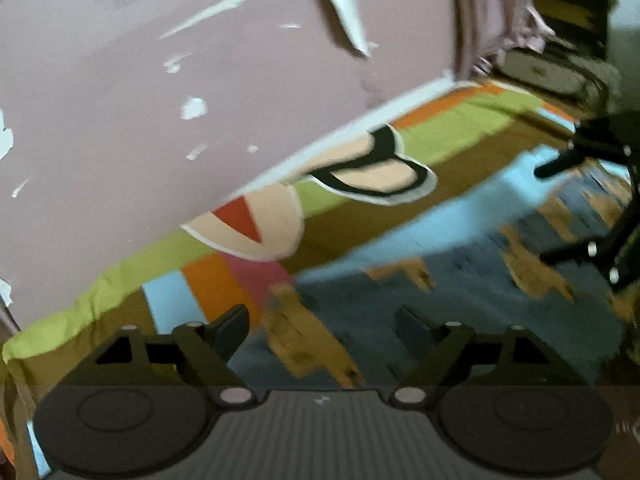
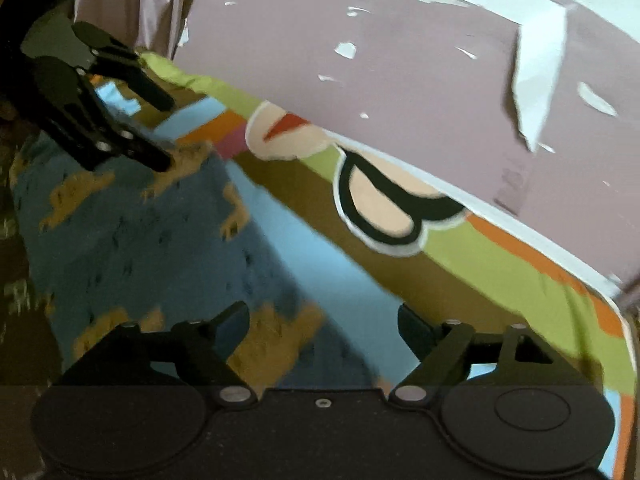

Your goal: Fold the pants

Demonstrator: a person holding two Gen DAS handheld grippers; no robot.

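Note:
The pants (image 1: pixel 452 300) are blue-grey with mustard animal prints and lie spread on a bed with a colourful cartoon sheet (image 1: pixel 356 216). In the left wrist view my left gripper (image 1: pixel 322 330) is open just above the pants' edge, with nothing between its fingers. In the right wrist view my right gripper (image 2: pixel 324 330) is open above the near edge of the pants (image 2: pixel 132 232). The left gripper (image 2: pixel 168 136) shows there at the upper left, open, its lower finger touching the pants' far edge. The right gripper (image 1: pixel 560 168) shows at the right of the left wrist view.
A mauve wall with peeling paint (image 1: pixel 200 80) (image 2: pixel 420 80) runs along the bed's far side. A curtain (image 1: pixel 488 12) hangs at the corner, with dark furniture (image 1: pixel 568 20) beyond it. The sheet (image 2: pixel 500 264) is bare beside the pants.

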